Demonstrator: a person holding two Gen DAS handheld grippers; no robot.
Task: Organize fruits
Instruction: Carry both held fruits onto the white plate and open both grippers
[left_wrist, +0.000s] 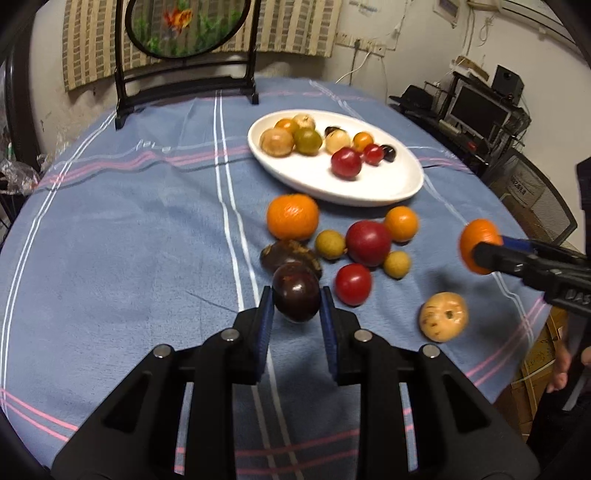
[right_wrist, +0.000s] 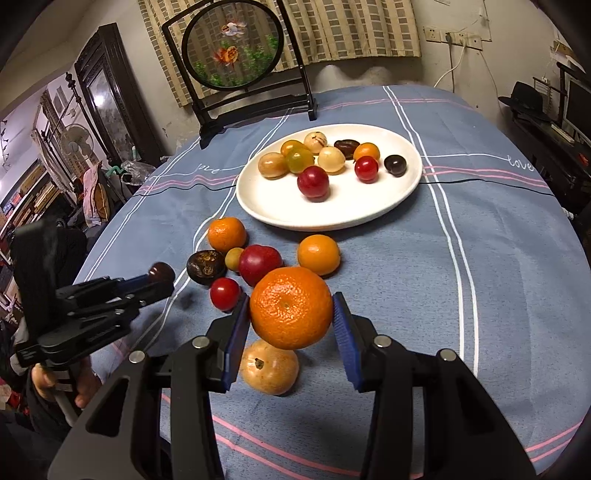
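Observation:
My left gripper (left_wrist: 296, 301) is shut on a dark purple plum (left_wrist: 296, 295) and holds it above the cloth; it also shows in the right wrist view (right_wrist: 160, 275). My right gripper (right_wrist: 291, 314) is shut on a large orange (right_wrist: 291, 308), lifted off the table; in the left wrist view the orange (left_wrist: 478, 240) is at the right. A white plate (left_wrist: 388, 184) (right_wrist: 280, 206) holds several small fruits. Loose fruits lie in front of it: an orange (left_wrist: 292, 216), a red plum (left_wrist: 368, 243), a red tomato (left_wrist: 352, 284), a tan fruit (left_wrist: 443, 316) (right_wrist: 269, 366).
A round fish screen on a black stand (left_wrist: 184, 55) (right_wrist: 236, 48) stands at the table's far edge. The blue striped cloth (left_wrist: 110, 258) covers the round table. Shelves and monitors (left_wrist: 476, 107) lie beyond the right edge.

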